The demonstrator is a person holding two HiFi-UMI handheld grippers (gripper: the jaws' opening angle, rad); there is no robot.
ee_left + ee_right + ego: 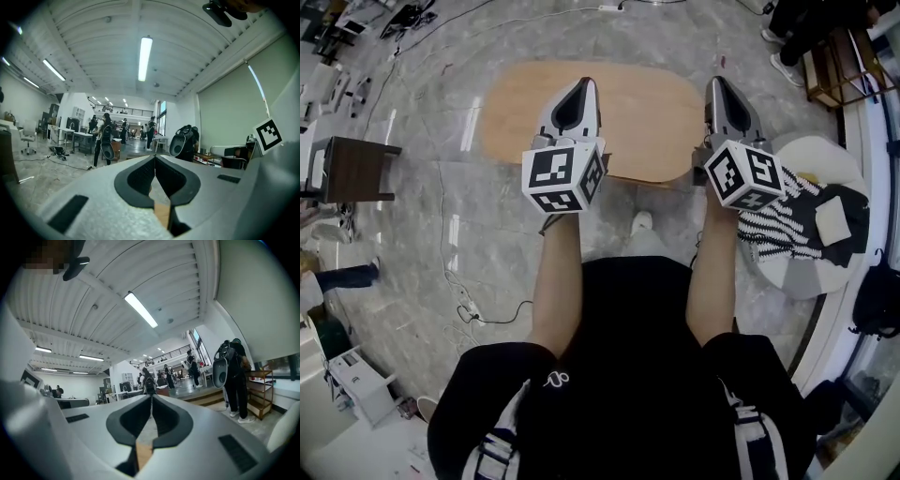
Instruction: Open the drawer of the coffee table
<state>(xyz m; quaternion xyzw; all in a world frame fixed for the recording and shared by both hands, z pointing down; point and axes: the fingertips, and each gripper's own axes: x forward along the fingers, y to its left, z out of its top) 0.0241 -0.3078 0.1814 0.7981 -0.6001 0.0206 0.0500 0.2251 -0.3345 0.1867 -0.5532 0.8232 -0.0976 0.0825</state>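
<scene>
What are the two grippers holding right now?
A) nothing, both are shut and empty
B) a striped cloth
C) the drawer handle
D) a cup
A: the left gripper and the right gripper each show their jaws closed together with nothing between them, and the head view shows neither one touching the coffee table.

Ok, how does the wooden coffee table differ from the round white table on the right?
The coffee table is light wood, oblong with rounded corners; the white table is round. The coffee table's visible top is bare; the white table carries a striped cloth and a pale square thing. The coffee table lies straight ahead of the person, the white table to their right. Both stand on the grey floor.
</scene>
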